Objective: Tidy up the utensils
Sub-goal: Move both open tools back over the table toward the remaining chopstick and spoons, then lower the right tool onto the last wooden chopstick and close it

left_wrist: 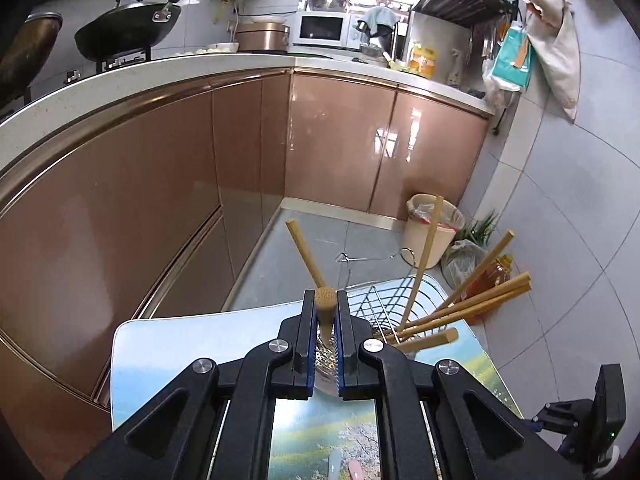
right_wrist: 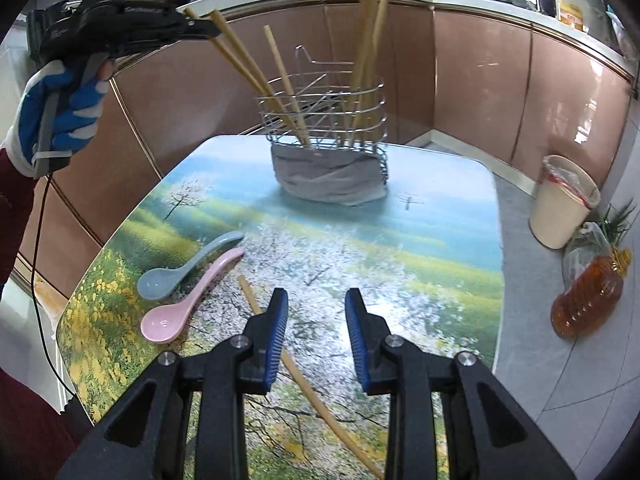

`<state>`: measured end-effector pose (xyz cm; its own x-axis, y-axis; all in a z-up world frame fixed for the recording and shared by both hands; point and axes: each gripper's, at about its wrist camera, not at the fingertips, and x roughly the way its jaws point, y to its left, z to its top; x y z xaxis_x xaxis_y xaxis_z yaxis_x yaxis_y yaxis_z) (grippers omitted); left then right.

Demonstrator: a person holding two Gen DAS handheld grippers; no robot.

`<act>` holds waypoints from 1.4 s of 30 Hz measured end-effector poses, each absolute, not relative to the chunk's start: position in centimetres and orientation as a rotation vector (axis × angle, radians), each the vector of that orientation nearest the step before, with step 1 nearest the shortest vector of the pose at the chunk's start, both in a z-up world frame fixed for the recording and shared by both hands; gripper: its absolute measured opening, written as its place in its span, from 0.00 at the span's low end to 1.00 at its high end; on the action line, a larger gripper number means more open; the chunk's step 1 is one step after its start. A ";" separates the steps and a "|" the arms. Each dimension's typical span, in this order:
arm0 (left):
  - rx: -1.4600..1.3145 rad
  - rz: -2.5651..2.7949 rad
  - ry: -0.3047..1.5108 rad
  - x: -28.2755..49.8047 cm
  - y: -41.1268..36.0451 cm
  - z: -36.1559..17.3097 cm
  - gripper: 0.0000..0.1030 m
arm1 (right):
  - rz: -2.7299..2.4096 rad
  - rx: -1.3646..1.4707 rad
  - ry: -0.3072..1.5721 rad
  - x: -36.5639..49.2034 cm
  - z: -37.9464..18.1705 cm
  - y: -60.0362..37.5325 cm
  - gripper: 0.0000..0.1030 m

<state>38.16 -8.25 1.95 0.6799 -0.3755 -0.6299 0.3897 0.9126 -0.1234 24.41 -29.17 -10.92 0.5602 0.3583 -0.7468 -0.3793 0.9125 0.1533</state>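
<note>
— Bamboo handles fan out of the wire utensil basket (right_wrist: 326, 108), which stands near the far edge of the table (right_wrist: 460, 240) with a grey cloth (right_wrist: 328, 178) wrapped round its base. What does the left gripper (left_wrist: 324, 312) have?

— Its blue-padded jaws are clenched on a wooden-handled utensil (left_wrist: 325, 300). In the left wrist view the round handle end sits right between the pads, and a perforated metal part shows lower down between the fingers, so it looks like a skimmer, though I cannot tell for sure.

— Where is it compared with the basket?

— Up above the table, just beside the basket on its left. The right wrist view shows a gloved hand (right_wrist: 56, 120), blue and white, gripping that tool's handle, with a cable hanging from it.

— And the right gripper (right_wrist: 316, 336)?

— Released: the jaws stand apart with nothing between them, low over the near part of the table. A single chopstick (right_wrist: 304, 384) lies on the flowery tabletop and runs under the left finger.

— Anything else still lying loose?

— A blue ceramic spoon (right_wrist: 180, 268) and a pink ceramic spoon (right_wrist: 184, 304), side by side to the left of the right gripper, bowls towards the near edge.

— Off the table?

— A cream waste bin (right_wrist: 560, 200) and a bottle of oil (right_wrist: 588, 296) on the floor to the right.
</note>
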 end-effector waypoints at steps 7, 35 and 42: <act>-0.026 -0.429 0.680 38.6 -6.8 2.7 0.35 | 0.492 -0.091 0.949 25.3 -12.3 -27.0 0.28; -0.183 -0.414 0.747 32.8 5.1 -2.2 0.39 | 0.630 -0.610 1.402 30.5 -18.7 -14.9 0.22; -0.211 -0.403 0.789 32.0 6.7 -4.0 0.39 | 0.638 -0.659 1.485 32.4 -19.3 -12.8 0.13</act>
